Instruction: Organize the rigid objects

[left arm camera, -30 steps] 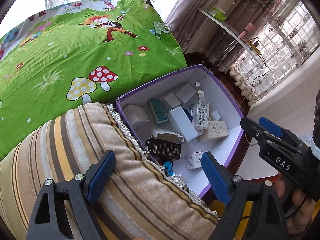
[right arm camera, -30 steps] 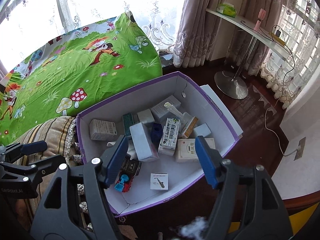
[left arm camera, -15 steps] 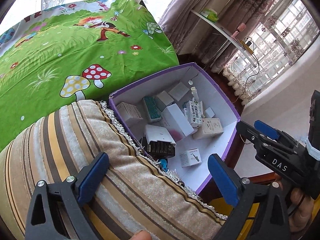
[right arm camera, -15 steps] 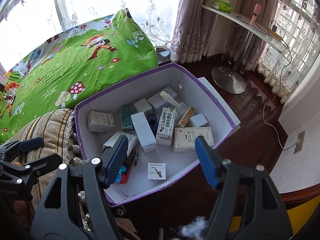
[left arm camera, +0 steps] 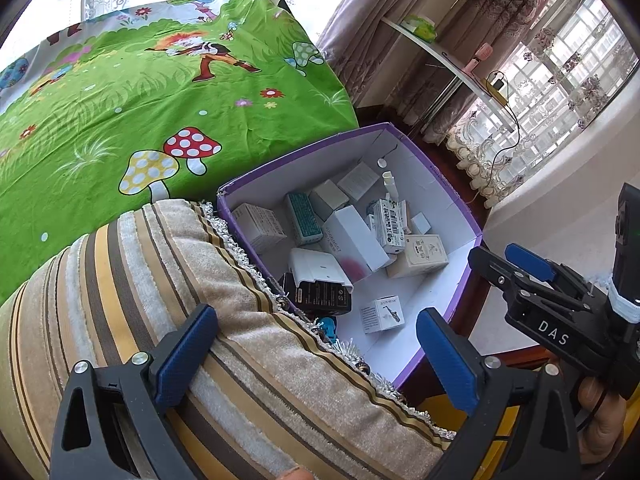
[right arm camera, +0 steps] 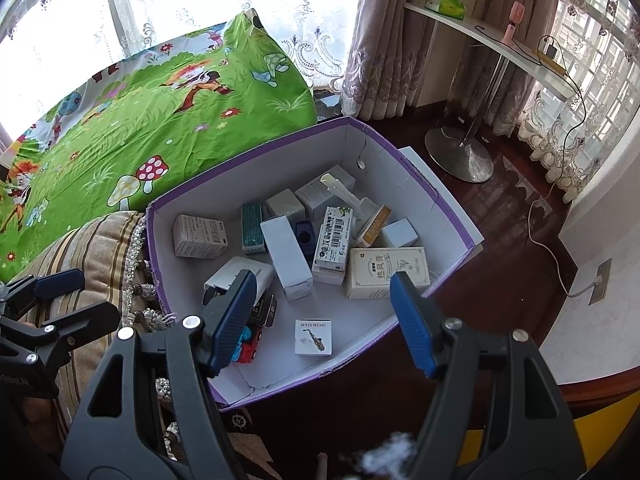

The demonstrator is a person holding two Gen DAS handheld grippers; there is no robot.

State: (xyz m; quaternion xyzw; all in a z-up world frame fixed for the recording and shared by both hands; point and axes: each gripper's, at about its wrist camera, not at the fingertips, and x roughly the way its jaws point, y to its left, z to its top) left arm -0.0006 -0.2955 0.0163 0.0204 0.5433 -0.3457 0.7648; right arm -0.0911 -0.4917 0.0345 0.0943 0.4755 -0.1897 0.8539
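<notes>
A purple-rimmed white cardboard box holds several small cartons, lying loosely. Among them are a saxophone-print carton, a beige carton, a long white carton, a black carton and a red and blue toy car. My right gripper hangs open above the box's near side with nothing between its fingers. My left gripper stands wide open over a striped cushion, left of the box, holding nothing. Each gripper shows in the other's view: right gripper, left gripper.
A bed with a green cartoon sheet lies behind the cushion and box. To the right are dark wooden floor, a white shelf table on a round metal base, a trailing cable to a wall socket, and curtains.
My left gripper's jaws have spread wider. The right gripper has drawn back slightly from the box. The cartons in the box lie as before.
</notes>
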